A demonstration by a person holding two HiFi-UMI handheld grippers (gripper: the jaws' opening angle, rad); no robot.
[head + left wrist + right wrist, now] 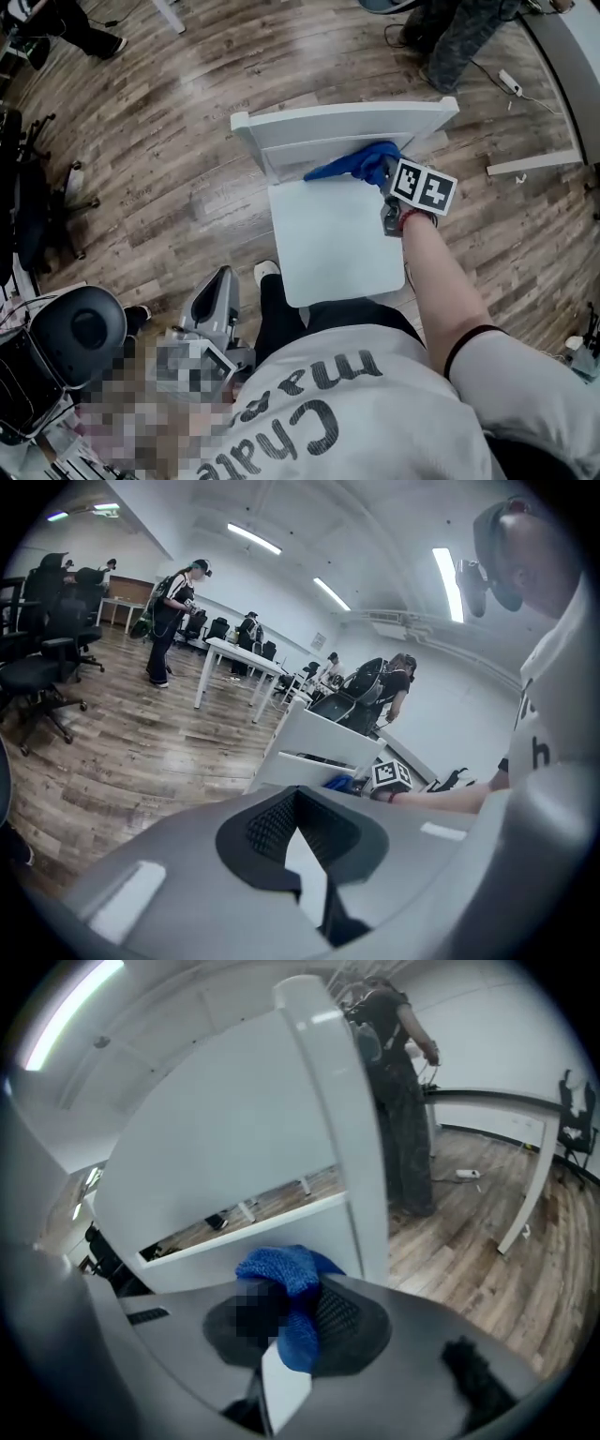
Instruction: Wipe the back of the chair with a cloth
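Note:
A white wooden chair stands before me, its back [347,122] on the far side and its seat [333,239] toward me. A blue cloth [356,164] lies bunched against the lower back rail, just above the seat. My right gripper [384,173] is shut on the blue cloth [281,1274], close to the chair back [234,1147]. My left gripper [223,277] hangs low by my left leg, away from the chair, jaws together and holding nothing. In the left gripper view the gripper [300,841] points at the chair back [323,738] and the cloth [339,783].
A black office chair [80,323] stands at my lower left, more dark chairs [28,197] along the left edge. A person [459,42] stands just behind the chair. A white bar [534,164] and a power strip [511,82] lie on the wood floor to the right.

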